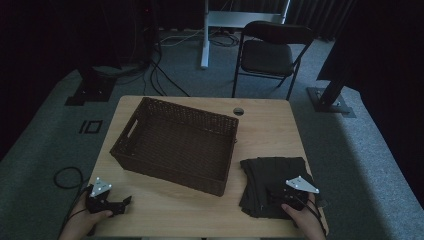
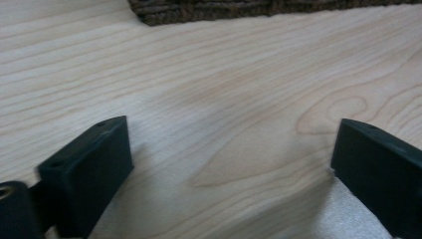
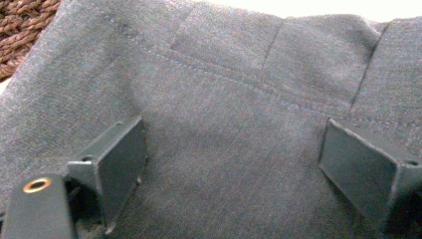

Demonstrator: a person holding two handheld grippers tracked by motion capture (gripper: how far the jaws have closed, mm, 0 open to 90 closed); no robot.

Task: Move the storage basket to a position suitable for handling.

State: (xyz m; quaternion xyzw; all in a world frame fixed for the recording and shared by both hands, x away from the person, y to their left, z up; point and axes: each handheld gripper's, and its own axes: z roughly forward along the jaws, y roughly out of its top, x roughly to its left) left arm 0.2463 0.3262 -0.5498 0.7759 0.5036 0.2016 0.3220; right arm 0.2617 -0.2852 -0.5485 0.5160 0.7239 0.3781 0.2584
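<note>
— Two big things first, then down in size?
— Widest: wooden table (image 1: pixel 270 135), pale top, standing on grey carpet. Next down: dark wicker basket (image 1: pixel 177 142), rectangular, set at a slant on the table's left-centre, handle slot cut in its left end wall.
— And after the basket?
— Folded grey garment (image 1: pixel 265 172), lying flat at the table's near right corner, just right of the basket's near corner. Seams and stitching plain in the right gripper view (image 3: pixel 239 74); possibly trousers, though too dim from above to be sure.
— Grippers?
— Right gripper (image 1: pixel 286 196), held in a hand at the bottom right, sitting over the near part of the garment. Jaws spread wide, one to each side, cloth lying beneath and between, nothing pinched. Touching the cloth or just above it: cannot tell.
— Left one?
— Left gripper (image 1: pixel 122 204), in a hand at the near left edge, well apart from the garment. Jaws released too, bare wood grain between them in the left gripper view, basket edge (image 2: pixel 259 10) across the top.
</note>
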